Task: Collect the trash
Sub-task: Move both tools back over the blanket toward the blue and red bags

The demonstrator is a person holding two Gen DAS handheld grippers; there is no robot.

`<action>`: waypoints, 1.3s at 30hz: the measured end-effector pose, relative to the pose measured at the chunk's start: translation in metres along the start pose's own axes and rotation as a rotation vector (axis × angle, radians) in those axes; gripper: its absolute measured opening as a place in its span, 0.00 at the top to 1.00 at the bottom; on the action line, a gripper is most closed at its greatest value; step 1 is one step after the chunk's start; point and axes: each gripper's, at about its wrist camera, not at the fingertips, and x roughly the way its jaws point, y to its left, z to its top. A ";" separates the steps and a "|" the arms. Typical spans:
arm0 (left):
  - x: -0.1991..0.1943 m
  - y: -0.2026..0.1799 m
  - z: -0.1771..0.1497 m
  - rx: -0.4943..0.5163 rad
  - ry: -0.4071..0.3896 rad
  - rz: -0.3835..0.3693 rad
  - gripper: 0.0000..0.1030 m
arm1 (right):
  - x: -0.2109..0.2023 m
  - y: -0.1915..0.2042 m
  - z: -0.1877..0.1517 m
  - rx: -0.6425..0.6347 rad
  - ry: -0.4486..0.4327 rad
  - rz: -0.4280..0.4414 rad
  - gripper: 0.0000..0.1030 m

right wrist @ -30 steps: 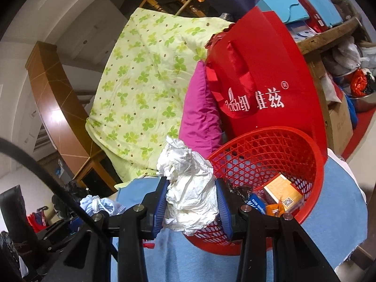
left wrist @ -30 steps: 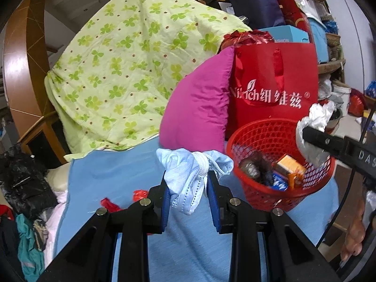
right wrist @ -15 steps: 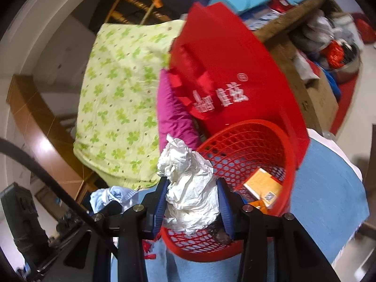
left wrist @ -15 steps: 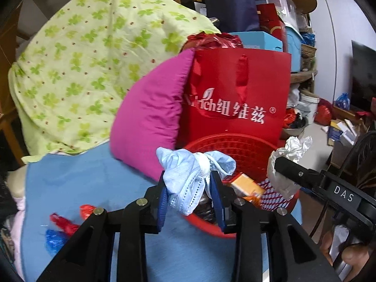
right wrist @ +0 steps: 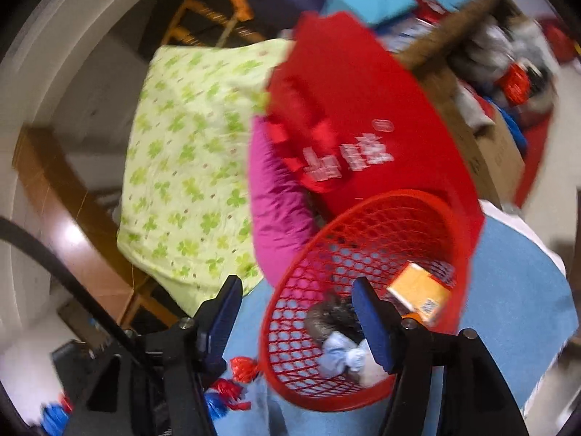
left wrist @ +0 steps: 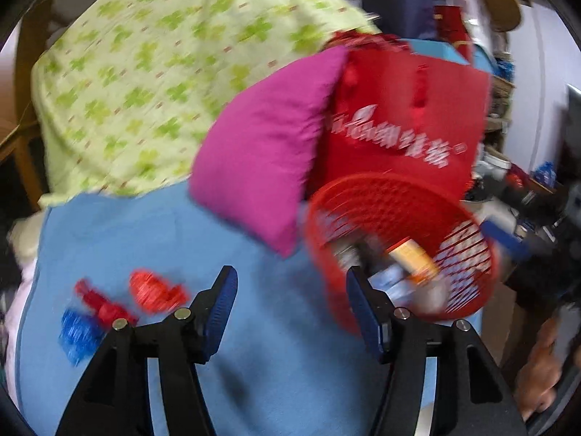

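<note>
A red mesh basket (right wrist: 290, 276) (left wrist: 468, 218) stands on the blue cloth (left wrist: 145, 225). Inside it lie a light blue crumpled mask (right wrist: 341, 358), an orange box (right wrist: 417, 290) and dark trash. Red and blue wrappers (left wrist: 156, 292) (right wrist: 232, 388) lie on the cloth left of the basket. My left gripper (left wrist: 290, 309) hangs over the cloth beside the basket, jaws opening, nothing between them. My right gripper (right wrist: 294, 312) hovers at the basket's near rim, jaws opening, with no trash pressed by its pads. The white paper wad is not clearly visible.
A magenta cushion (left wrist: 261, 160) and a red shopping bag (left wrist: 399, 120) lean behind the basket. A green clover quilt (left wrist: 152, 83) is draped at the back left. Cluttered shelves and boxes (right wrist: 490, 145) fill the right. A hand (left wrist: 541, 363) shows at the lower right.
Both grippers opened. The blue mask left the left jaws and now lies in the basket; the white paper wad left the right jaws. The left gripper swung left and down toward the cloth.
</note>
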 end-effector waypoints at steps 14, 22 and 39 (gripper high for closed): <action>-0.025 0.201 -0.105 -0.289 0.129 0.379 0.37 | 0.107 0.106 -0.117 -0.368 0.442 0.006 0.33; -0.021 0.258 -0.146 -0.384 0.165 0.438 0.37 | 0.180 0.080 -0.186 -0.258 0.798 -0.202 0.33; 0.013 0.275 -0.176 -0.517 0.327 0.326 0.33 | 0.197 0.085 -0.227 -0.412 0.849 -0.265 0.14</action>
